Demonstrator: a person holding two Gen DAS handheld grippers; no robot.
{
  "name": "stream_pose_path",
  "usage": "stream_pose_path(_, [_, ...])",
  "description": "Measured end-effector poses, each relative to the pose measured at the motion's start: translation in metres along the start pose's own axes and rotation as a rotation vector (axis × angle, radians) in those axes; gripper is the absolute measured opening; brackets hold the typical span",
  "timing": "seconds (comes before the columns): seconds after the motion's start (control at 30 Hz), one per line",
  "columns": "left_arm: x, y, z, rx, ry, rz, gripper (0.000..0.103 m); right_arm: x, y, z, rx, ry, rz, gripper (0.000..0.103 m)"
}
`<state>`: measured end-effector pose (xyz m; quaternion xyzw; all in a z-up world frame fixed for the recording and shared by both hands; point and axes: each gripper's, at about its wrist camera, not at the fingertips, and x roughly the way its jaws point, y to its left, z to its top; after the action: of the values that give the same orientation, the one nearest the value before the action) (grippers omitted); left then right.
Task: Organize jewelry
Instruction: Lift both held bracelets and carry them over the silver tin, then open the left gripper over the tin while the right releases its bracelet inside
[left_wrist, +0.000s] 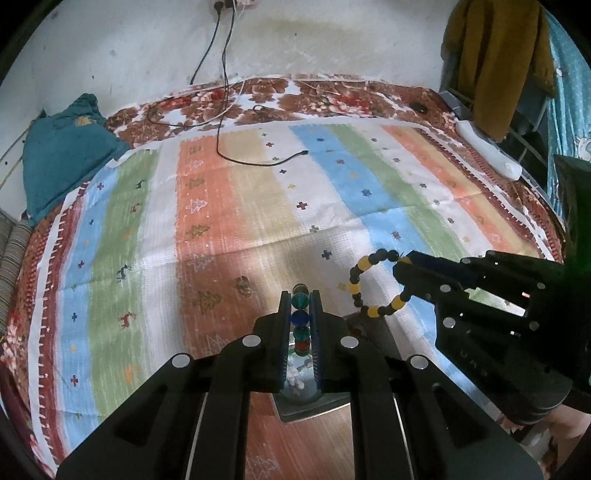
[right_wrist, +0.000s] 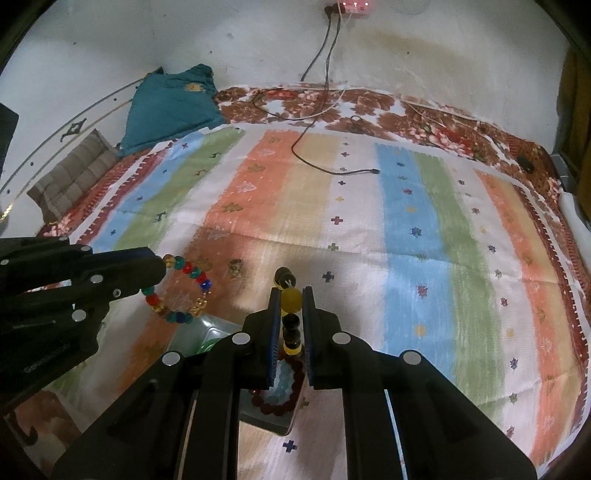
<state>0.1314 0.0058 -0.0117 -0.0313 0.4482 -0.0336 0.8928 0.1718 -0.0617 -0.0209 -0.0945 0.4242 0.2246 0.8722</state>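
My left gripper (left_wrist: 300, 295) is shut on a multicoloured glass-bead bracelet (left_wrist: 301, 314), held above the striped cloth; it shows as a loop in the right wrist view (right_wrist: 184, 290). My right gripper (right_wrist: 291, 291) is shut on a black-and-yellow bead bracelet (right_wrist: 291, 317), seen as a loop in the left wrist view (left_wrist: 369, 282). Below the grippers lies a clear tray (right_wrist: 273, 417) holding a dark red bead bracelet (right_wrist: 284, 400). A small bead item (left_wrist: 242, 286) lies on the cloth.
A striped cloth (left_wrist: 258, 206) covers the floral bed cover. A black charger cable (left_wrist: 258, 160) trails from the wall. A teal garment (left_wrist: 62, 155) lies far left. A white object (left_wrist: 487, 151) lies at the far right edge.
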Motion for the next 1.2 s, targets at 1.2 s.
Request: stream_pose_path(1.2, [-0.012, 0.003, -0.026, -0.050, 0.001, 0.021, 0.016, -0.012, 0.000, -0.027, 0.047, 0.034, 0.006, 0.014])
